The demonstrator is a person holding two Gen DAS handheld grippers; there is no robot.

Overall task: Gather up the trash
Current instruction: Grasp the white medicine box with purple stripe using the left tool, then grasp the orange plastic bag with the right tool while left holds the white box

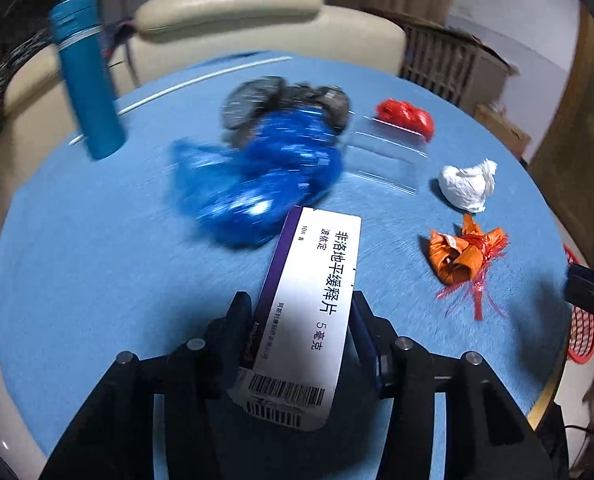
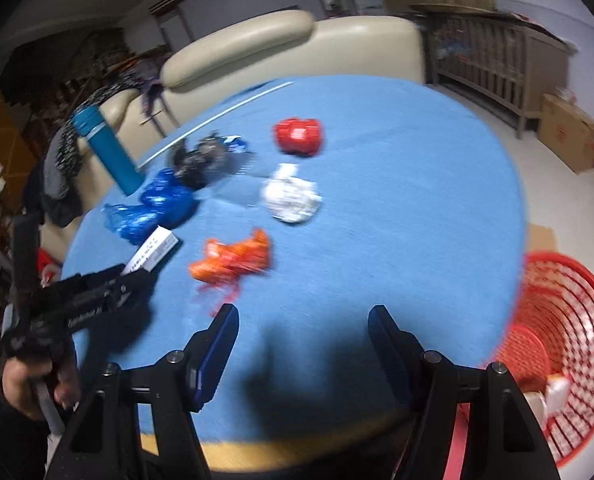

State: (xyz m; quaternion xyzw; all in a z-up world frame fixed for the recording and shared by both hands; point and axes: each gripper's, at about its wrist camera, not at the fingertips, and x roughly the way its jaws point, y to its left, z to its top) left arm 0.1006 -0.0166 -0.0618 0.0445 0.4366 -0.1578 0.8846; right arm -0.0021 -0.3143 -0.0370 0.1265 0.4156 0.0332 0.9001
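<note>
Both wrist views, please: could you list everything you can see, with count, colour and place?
medicine box: 1, white with purple edge, held in the left gripper above the table
blue plastic bag: 1, blue, table centre
dark crumpled bag: 1, grey-black, behind the blue bag
red wad: 1, red, far right of table
white tissue ball: 1, white, right side
orange wrapper: 1, orange with red strings, near right
bottle: 1, teal, far left, upright
table: 1, blue cover
basket: 1, red mesh, beside the table
sofa: 1, cream, behind the table
left gripper: 1, black
right gripper: 1, black, open, empty
</note>
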